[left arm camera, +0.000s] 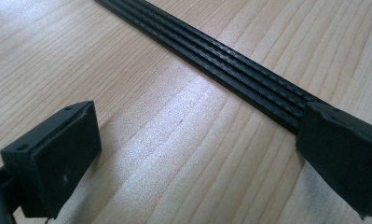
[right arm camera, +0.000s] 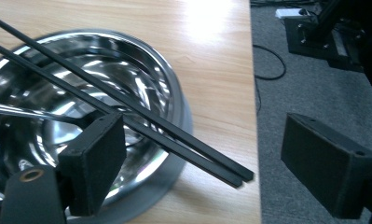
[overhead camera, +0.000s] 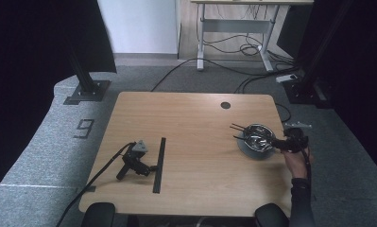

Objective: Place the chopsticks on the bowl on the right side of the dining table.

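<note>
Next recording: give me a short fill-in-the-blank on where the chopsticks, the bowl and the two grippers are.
1. The black chopsticks lie across the rim of a shiny ____ bowl.
2. The bowl stands near the table's ____ edge in the high view.
3. The right gripper's jaws stand ____, with the chopstick ends between them.
4. The left gripper rests on the table beside a long black ____.

Missing words: metal; right; open; strip

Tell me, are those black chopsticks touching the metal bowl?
Touching. In the right gripper view the chopsticks lie across the steel bowl, resting on its near rim, their ends jutting past it between the open right claw.
</note>
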The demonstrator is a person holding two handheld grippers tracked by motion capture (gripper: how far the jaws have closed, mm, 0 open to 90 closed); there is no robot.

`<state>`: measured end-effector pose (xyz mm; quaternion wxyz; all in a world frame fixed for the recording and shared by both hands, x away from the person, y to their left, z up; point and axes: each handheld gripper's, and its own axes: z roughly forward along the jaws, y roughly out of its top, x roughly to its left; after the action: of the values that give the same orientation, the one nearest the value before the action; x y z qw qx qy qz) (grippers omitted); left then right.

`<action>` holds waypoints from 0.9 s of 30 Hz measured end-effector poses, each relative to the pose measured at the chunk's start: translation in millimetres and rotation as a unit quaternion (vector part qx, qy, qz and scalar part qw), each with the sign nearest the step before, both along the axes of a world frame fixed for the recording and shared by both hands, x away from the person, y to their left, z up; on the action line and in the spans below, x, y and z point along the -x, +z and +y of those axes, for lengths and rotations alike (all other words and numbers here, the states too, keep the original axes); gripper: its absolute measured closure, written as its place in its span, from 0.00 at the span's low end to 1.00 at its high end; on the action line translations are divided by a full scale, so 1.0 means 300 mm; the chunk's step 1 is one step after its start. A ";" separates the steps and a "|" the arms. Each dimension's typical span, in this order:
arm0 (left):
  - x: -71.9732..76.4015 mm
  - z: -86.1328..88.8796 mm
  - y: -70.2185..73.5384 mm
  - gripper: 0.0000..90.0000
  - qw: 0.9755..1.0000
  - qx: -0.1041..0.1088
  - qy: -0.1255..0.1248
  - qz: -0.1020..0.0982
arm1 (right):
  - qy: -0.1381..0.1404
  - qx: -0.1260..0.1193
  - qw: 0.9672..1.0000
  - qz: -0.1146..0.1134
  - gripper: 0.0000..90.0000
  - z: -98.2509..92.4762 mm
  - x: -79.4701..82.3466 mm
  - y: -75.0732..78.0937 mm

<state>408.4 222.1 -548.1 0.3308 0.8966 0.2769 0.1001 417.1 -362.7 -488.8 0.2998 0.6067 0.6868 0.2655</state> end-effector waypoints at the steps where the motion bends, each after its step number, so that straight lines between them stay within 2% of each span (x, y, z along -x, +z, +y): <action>1: 0.000 0.000 0.000 0.00 1.000 0.000 0.000 0.000 | 0.003 -0.002 1.000 0.001 0.15 0.008 -0.005 0.003; 7: 0.000 0.000 0.000 0.00 1.000 0.000 0.000 0.000 | 0.016 -0.006 1.000 0.004 0.14 0.048 -0.043 0.009; 15: 0.000 0.000 0.000 0.00 1.000 0.000 0.000 0.000 | 0.027 -0.007 1.000 -0.002 0.10 0.116 -0.127 0.018; 22: 0.000 0.000 0.000 0.00 1.000 0.001 0.000 0.000 | 0.021 -0.002 1.000 0.008 0.08 0.161 -0.188 0.010; 25: 0.000 0.000 0.000 0.00 1.000 -0.001 -0.001 0.000 | 0.016 0.009 1.000 0.018 0.08 0.188 -0.227 0.001; 27: 0.000 0.000 0.000 0.00 1.000 -0.001 -0.001 0.000 | 0.015 0.006 1.000 0.015 0.08 0.191 -0.237 -0.004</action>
<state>408.5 222.3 -548.1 0.3304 0.8970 0.2762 0.1001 488.1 -305.4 -489.9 0.2889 0.5981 0.7022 0.2565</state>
